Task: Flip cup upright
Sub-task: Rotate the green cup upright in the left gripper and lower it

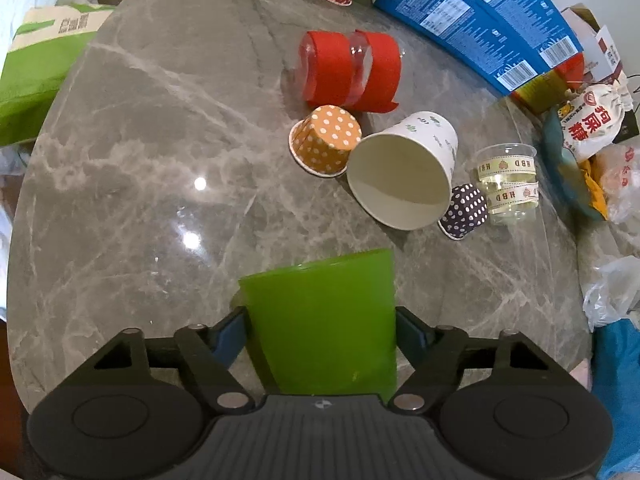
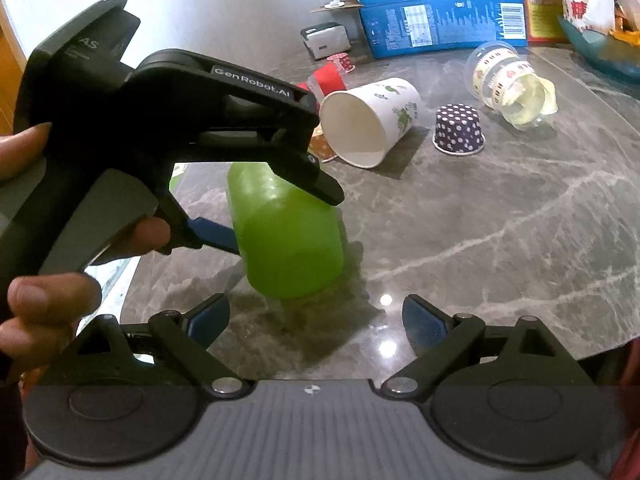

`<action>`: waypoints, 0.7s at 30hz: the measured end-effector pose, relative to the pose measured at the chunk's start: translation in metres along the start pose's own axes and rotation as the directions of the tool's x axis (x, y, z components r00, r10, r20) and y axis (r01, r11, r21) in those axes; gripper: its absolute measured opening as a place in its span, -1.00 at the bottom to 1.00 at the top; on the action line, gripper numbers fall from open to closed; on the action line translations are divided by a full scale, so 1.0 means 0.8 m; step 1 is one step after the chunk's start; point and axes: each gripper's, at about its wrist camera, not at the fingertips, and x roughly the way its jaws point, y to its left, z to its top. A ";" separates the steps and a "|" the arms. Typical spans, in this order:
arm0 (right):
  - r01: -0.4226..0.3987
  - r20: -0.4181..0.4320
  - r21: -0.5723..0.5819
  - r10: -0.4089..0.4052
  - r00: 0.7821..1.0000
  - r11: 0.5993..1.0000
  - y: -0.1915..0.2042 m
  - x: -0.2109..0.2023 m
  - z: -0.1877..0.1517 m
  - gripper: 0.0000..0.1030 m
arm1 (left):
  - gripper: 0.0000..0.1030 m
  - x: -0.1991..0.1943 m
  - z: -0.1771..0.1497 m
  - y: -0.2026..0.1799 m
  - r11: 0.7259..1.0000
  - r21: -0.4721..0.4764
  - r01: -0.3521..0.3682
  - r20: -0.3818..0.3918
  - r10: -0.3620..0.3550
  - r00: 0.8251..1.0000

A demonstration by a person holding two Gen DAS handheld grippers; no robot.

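The left gripper (image 1: 320, 320) pinches the green cup (image 1: 320, 320) across its body, one blue pad on each side wall, at the bottom centre of the left wrist view. In the right wrist view the same cup (image 2: 286, 232) sits centre-left, clamped by the left gripper (image 2: 280, 216), with its lower end on or just above the marble table (image 2: 500, 240); contact cannot be told for sure.

The step in hand looks like the flip itself: the cup is gripped and being turned or set. In the right wrist view its long axis runs from upper left to lower right, tilted and not vertical. Which end is the mouth cannot be read; no opening shows in either view. In the left wrist view the axis runs up the frame, away from the camera, with the far end slightly wider.

The right gripper (image 2: 316, 316) is spread wide and holds nothing, low in its own frame, near the cup but apart from it.

The next move likely calls for rotating the wrist until the axis stands vertical with the mouth up, lowering the base flat onto the table, then easing the pads apart without nudging the cup.

A white cup (image 1: 402, 172) lies on its side in the right middle of the left wrist view, mouth toward the camera.
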 end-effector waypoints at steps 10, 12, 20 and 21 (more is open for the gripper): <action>-0.030 0.029 0.078 0.028 0.999 0.996 -0.027 -0.015 -0.011 0.83 | 0.45 -0.009 -0.013 0.000 0.991 0.130 0.017 0.059 -0.025 0.998; -0.026 0.037 0.087 0.023 0.999 0.996 -0.029 -0.018 -0.011 0.84 | 0.45 -0.013 -0.017 -0.001 0.984 0.173 0.035 0.073 -0.048 0.996; -0.034 0.101 0.139 0.020 0.995 0.990 -0.037 -0.045 -0.015 0.84 | 0.45 -0.052 -0.036 -0.001 0.932 0.363 0.022 0.224 -0.110 0.968; -0.033 0.111 0.149 0.016 0.994 0.988 -0.039 -0.049 -0.015 0.84 | 0.45 -0.056 -0.038 -0.001 0.924 0.381 0.018 0.239 -0.117 0.964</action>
